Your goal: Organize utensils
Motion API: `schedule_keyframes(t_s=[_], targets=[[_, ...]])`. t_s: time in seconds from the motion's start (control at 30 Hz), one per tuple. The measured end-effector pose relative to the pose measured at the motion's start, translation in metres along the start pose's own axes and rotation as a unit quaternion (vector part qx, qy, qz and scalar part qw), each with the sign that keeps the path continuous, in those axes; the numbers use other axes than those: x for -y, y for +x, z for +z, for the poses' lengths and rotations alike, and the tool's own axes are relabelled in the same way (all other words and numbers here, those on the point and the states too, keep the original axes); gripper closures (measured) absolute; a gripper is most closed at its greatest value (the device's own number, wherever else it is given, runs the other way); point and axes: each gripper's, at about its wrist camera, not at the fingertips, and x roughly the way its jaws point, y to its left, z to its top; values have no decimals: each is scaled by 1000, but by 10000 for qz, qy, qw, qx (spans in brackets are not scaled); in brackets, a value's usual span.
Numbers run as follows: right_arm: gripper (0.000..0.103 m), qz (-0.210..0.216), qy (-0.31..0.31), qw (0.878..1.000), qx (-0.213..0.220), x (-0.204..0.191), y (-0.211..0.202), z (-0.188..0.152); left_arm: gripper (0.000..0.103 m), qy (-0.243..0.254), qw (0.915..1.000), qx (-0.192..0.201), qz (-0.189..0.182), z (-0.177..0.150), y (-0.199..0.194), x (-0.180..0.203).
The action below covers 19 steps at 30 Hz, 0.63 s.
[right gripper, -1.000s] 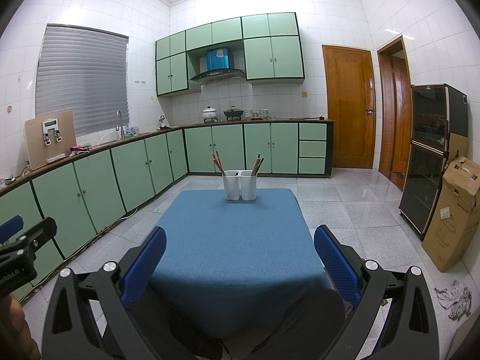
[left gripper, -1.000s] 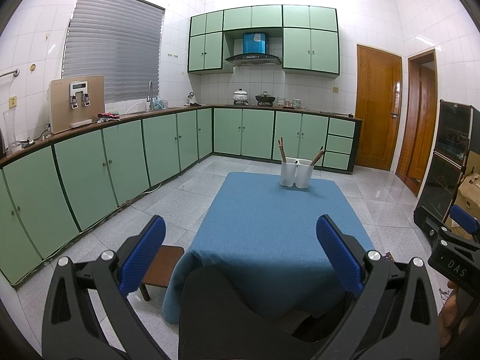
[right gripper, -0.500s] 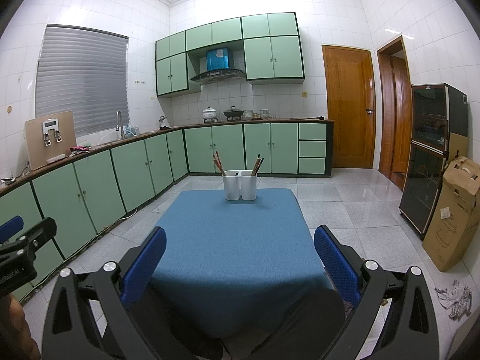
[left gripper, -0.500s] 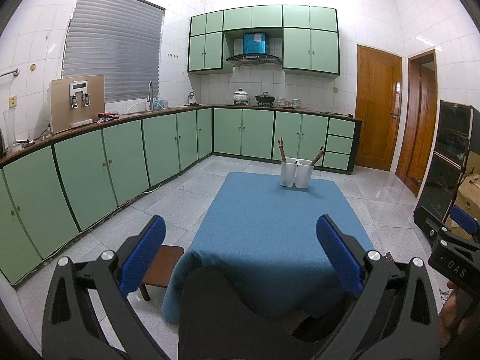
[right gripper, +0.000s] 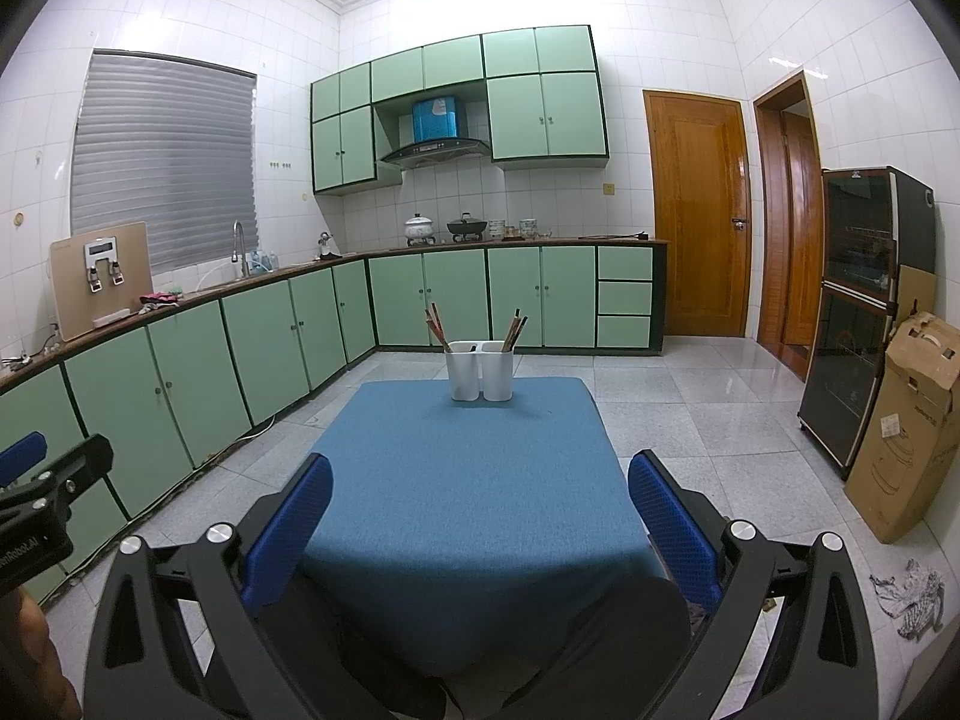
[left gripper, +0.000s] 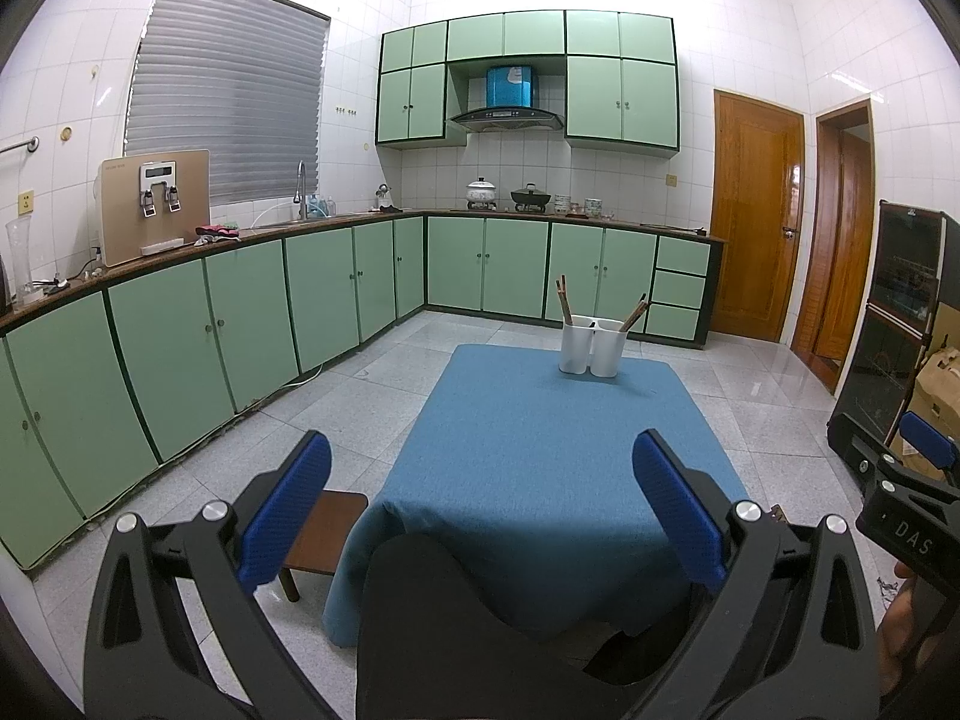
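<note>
while both tongs (left gripper: 480, 498) (right gripper: 480, 504) gape empty, brown chopsticks (right gripper: 437, 324) lean in a white twin-cup holder (right gripper: 480, 371).

We cannot count the brown sticks (right gripper: 517, 329) in the white twin-cup plastic holder (right gripper: 480, 371) at frame centre; their lower ends are hidden inside. The blue cloth-covered table (left gripper: 540, 450) loses its near edge behind dark-clothed knees (left gripper: 456, 618). Lower right, the tan cardboard box (left gripper: 942, 384) is cut off.
</note>
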Motion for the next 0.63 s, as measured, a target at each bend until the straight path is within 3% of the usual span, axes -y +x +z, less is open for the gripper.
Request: schedule_keyframes(t_s=[0.63], targets=[[6, 3, 6, 10000, -2, -1, 1, 0, 5, -54, 10000, -29, 3, -1, 1, -1]])
